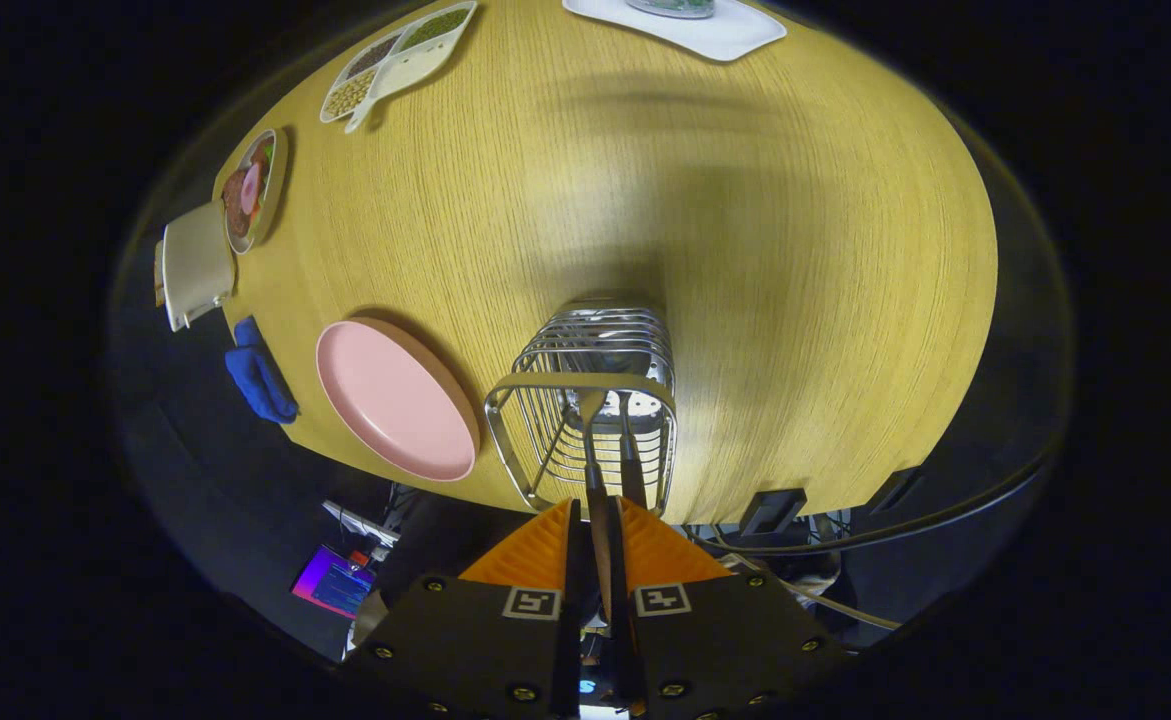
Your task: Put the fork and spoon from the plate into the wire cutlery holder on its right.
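- Two fingers of the gripper point(600, 520) are pressed nearly together, clamped on a slim wooden utensil handle point(602, 560) that runs forward between them.
- That handle's metal head point(588, 404) reaches down into the wire cutlery holder point(585, 400), right ahead of the fingertips (fork or spoon? I cannot tell from this angle).
- Beside it, a second utensil point(629, 450) stands inside the holder, its dark handle leaning toward the fingers.
- Over to the holder's left sits the pink plate point(395, 400), near the edge of the wooden table point(795, 250), with nothing on it.
- Further left, a blue cloth point(260, 378) hangs at the table's edge.
- Beyond that, a cream-coloured box point(195, 265) sits just beside a small dish of food point(253, 190).
- At the far side, a divided tray point(397, 60) holds beans and grains, and a white mat point(715, 30) lies well apart from it.
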Tool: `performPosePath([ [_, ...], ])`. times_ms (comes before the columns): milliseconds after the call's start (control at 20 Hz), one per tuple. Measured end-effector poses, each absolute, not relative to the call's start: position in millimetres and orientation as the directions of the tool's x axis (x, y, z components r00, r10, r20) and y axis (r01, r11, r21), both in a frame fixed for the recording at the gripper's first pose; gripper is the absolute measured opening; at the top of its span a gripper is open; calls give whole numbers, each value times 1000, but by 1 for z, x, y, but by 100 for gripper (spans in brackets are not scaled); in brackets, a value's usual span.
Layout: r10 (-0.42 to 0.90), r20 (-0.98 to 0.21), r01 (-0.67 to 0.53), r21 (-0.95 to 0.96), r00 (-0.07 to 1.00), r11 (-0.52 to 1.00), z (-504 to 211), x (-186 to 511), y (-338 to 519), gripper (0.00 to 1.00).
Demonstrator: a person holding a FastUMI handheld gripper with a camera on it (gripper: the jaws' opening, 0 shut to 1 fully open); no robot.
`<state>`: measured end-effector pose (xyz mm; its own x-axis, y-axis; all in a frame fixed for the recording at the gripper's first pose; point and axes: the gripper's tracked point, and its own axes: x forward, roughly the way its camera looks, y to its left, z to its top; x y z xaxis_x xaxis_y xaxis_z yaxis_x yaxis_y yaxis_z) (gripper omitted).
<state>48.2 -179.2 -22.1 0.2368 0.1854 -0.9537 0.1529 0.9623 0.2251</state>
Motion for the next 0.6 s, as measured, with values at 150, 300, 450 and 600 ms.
performPosePath([
  [150,178,-942,146,226,283,963,-21,46,-180,12],
  [300,175,-929,119,224,326,967,-21,43,-177,13],
  [450,162,-924,100,208,347,973,-22,42,-177,13],
  [600,168,-918,100,217,359,971,-19,39,-175,13],
])
